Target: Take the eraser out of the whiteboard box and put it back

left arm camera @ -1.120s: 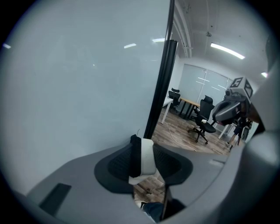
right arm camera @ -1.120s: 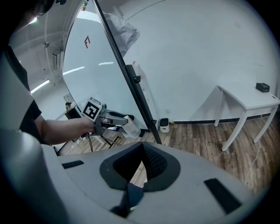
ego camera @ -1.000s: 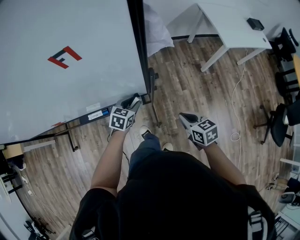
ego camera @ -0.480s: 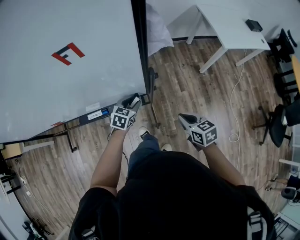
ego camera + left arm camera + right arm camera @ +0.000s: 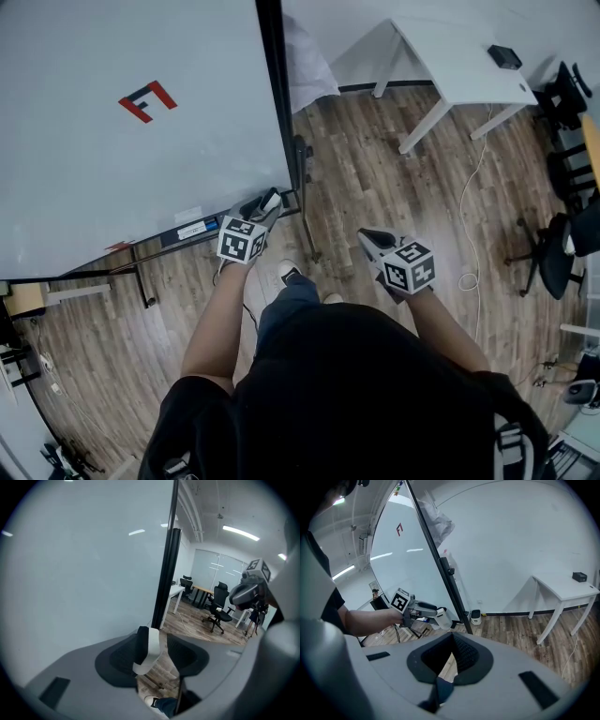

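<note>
Left gripper [image 5: 156,644] was closed on the eraser [image 5: 149,649]. The white-and-black block sat between the pads, flat against the left pad, and a thin sliver of floor showed next to the right pad. The right gripper view had the eraser sticking out past that gripper's tips, lifted off the floor.

Head view: the left gripper's tips were at the lower right corner of the whiteboard [image 5: 122,141], just beside the black frame post [image 5: 277,94]. The whiteboard box [image 5: 173,236] was a dark strip under the board's bottom edge. It ran off to the left gripper's left, close to its marker cube. The eraser was at the tips, past the box's right end, not in it. Couldn't tell whether it touched the frame.

Right gripper [image 5: 452,641] was empty. Its tips were together, and only a narrow wedge of wood floor [image 5: 375,178] showed between the pads nearer the base. It sat off to the left gripper's right, over the floor and clear of the board.

A white table [image 5: 459,61] stood well ahead of the right gripper. An office chair [image 5: 562,248] was far out on its right.
</note>
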The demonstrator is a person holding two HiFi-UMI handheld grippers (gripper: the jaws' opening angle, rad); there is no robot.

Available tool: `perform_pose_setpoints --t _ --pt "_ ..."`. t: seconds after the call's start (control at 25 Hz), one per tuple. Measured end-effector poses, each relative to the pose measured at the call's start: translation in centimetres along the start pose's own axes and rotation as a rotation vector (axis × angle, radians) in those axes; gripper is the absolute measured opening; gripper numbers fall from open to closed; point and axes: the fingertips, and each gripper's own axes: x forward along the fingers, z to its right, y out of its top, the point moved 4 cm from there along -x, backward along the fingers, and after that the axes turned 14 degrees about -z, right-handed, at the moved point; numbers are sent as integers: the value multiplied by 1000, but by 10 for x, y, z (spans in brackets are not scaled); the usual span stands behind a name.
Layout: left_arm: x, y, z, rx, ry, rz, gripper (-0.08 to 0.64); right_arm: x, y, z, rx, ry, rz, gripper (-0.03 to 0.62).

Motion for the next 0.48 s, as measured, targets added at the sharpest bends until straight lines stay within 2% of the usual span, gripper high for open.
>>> perform_pose_setpoints --t 0.16,0.48 --pt "-18 1 9 -30 -10 36 196 -8 1 -6 -15 15 18 -5" --pt "-56 -5 25 -40 29 96 196 -29 4 -15 -62 11 87 -5"
